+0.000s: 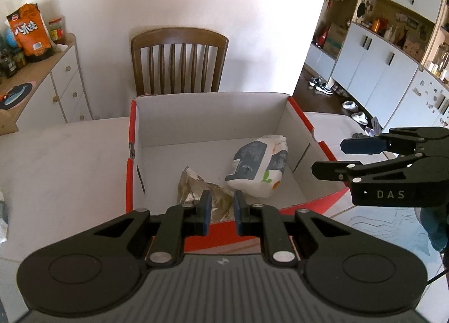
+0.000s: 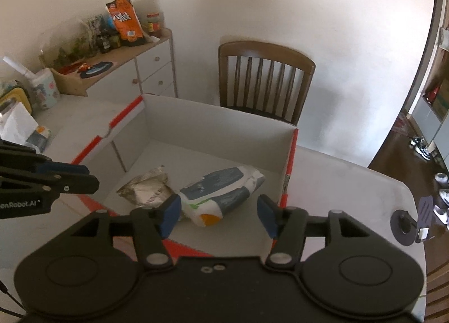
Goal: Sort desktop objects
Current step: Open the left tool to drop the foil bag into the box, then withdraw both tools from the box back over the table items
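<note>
A red and white cardboard box (image 1: 210, 118) (image 2: 210, 126) stands open on the white table (image 1: 56, 160) (image 2: 336, 182). Inside lie a white wipes pack with a grey-blue label (image 1: 258, 168) (image 2: 221, 193) and a crumpled foil wrapper (image 1: 193, 188) (image 2: 146, 188). My left gripper (image 1: 223, 207) (image 2: 89, 175) hovers over the box's near edge above the wrapper, shut, its pads close together with nothing between them. Over the near right corner my right gripper (image 2: 219, 212) (image 1: 331, 157) stands open above the wipes pack, apart from it and empty.
A wooden chair (image 1: 179, 61) (image 2: 263, 81) stands behind the box. A sideboard on the left carries an orange snack bag (image 1: 28, 31) (image 2: 126, 22) and jars. A white carton (image 2: 16, 123) and a canister (image 2: 45, 90) sit at the table's left end. Shoes lie on the floor at the right.
</note>
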Motion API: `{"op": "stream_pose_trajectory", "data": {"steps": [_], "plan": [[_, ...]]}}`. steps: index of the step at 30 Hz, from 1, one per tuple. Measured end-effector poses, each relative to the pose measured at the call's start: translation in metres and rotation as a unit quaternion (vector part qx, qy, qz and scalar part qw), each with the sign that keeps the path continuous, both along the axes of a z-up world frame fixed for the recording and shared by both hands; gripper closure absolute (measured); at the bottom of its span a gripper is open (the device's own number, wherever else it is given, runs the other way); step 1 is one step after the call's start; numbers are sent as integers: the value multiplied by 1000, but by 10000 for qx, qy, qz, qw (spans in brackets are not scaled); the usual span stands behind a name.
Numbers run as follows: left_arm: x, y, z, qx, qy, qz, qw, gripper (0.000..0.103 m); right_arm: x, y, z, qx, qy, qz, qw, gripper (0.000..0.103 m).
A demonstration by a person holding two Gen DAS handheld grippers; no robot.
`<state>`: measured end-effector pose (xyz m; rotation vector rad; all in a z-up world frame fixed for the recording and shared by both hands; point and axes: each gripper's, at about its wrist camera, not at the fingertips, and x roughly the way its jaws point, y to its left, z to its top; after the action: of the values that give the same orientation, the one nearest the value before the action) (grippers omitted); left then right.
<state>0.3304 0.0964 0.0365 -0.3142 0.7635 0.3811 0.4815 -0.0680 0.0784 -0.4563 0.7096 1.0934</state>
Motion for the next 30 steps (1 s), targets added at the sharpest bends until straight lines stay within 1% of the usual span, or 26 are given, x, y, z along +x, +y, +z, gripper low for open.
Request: {"op": "stream_pose_trajectory", "data": {"steps": [7,11,13,15,16,18,19,24,25,26,30], "plan": [[-10,-12,8,40,-2,32,10000,88,-11,-10,10,87,10,97,9999,42],[-17,-17,12,-4,-53,24,10000,88,-15,-15,14,105,7,92,9999,39],[-21,-20,14,-11,-71,11,10000,87,-18,-18,17,134,2,68,9999,38],[-26,-23,15,-3,-94,-18,10000,81,-22,-22,20,169,14,65,9998,38],[-28,-25,16,10,-109,-29,9999,73,-25,-24,22,185,18,65,9998,38],[-33,-27,18,9,-159,-51,9999,54,-29,-29,24,209,32,58,9998,38],[-36,-27,19,-11,-198,-75,9998,41,-32,-31,25,219,32,34,9998,38],[-48,-33,22,4,-250,-155,9996,40,-45,-43,31,235,27,-49,9997,37],[-50,-34,22,15,-248,-167,9996,38,-47,-45,32,242,22,-66,9997,36],[-52,-35,22,15,-255,-192,9995,34,-50,-47,32,238,7,-84,9997,33],[-63,-42,24,53,-296,-317,9990,26,-60,-58,34,318,22,-170,9993,24]]}}
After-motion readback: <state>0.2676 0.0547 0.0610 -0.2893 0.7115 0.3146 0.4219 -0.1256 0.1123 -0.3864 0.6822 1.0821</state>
